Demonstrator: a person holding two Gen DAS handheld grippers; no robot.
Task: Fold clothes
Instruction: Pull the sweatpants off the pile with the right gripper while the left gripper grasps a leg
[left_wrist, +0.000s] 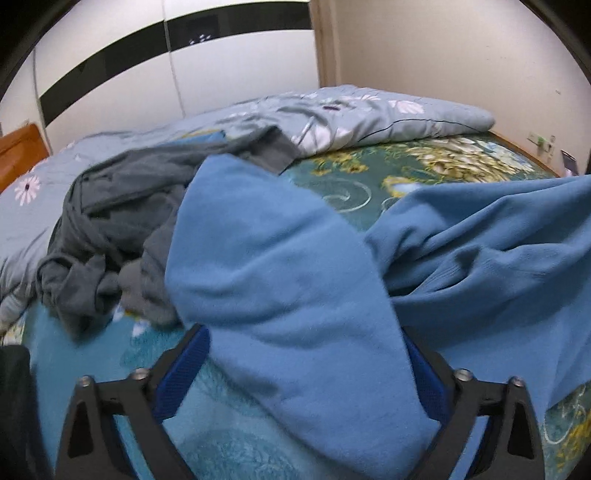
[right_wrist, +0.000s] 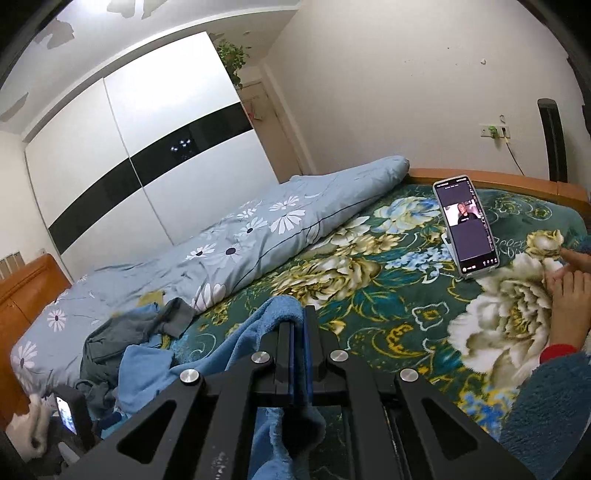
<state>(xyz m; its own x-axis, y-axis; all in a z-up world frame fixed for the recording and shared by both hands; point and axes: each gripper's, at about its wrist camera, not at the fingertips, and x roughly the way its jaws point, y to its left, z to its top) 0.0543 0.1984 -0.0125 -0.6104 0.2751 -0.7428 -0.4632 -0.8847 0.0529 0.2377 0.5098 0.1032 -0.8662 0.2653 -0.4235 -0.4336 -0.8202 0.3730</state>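
Note:
A blue fleece garment (left_wrist: 280, 280) lies crumpled on the floral bed blanket (left_wrist: 354, 192). My left gripper (left_wrist: 303, 354) has its jaws wide apart, and a fold of the blue fleece drapes between the fingers. My right gripper (right_wrist: 298, 325) is shut on an edge of the same blue fleece (right_wrist: 258, 325), held a little above the bed. A grey garment (left_wrist: 122, 221) lies bunched to the left of the fleece; it also shows in the right wrist view (right_wrist: 110, 343).
A folded light-blue daisy duvet (right_wrist: 240, 236) lies along the bed's far side. A phone (right_wrist: 467, 225) stands propped at the right, with a person's bare foot (right_wrist: 569, 295) beside it. A white-and-black wardrobe (right_wrist: 129, 155) and wooden headboard (right_wrist: 26, 291) stand behind.

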